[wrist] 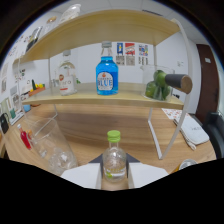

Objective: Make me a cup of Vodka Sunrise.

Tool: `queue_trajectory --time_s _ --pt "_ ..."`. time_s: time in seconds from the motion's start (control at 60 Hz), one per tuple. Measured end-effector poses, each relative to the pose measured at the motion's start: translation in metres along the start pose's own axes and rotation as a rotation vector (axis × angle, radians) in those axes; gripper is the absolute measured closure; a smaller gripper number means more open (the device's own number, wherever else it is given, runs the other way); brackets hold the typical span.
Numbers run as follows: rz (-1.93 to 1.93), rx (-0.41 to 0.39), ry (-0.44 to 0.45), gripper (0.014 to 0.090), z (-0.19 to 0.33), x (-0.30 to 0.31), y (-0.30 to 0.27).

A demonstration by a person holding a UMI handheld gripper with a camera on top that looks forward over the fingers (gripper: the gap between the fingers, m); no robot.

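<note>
Gripper view: gripper [114, 176] grasping a clear, green-capped bottle [114, 159] between its fingers, near the camera above the wooden surface [95, 131]. An empty glass [52, 146] stands to the left; pouring likely demands a slow tilt over its rim.

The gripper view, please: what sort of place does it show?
Probably a makeshift drinks station in an office or lab: a wooden shelf holding a blue bottle, a green-capped bottle and papers on the wall.
</note>
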Motion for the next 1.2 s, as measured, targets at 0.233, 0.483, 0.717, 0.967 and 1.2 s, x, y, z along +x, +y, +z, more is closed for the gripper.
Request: queue_trajectory --time_s 0.233,0.483,0.717,0.967,1.2 --pt "0.026 -0.086 0.008 0.0693 0.01 0.0 0.023" --pt "0.005 -0.123 0.022 0.0679 0.001 -0.002 0.032" --pt "0.059 -0.15 0.072 0.0349 -0.025 0.002 0.024" --pt "0.064 -0.079 0.146 0.0194 -0.094 -0.014 -0.033" --pt "0.065 -0.114 0.145 0.0201 -0.151 -0.075 -0.047"
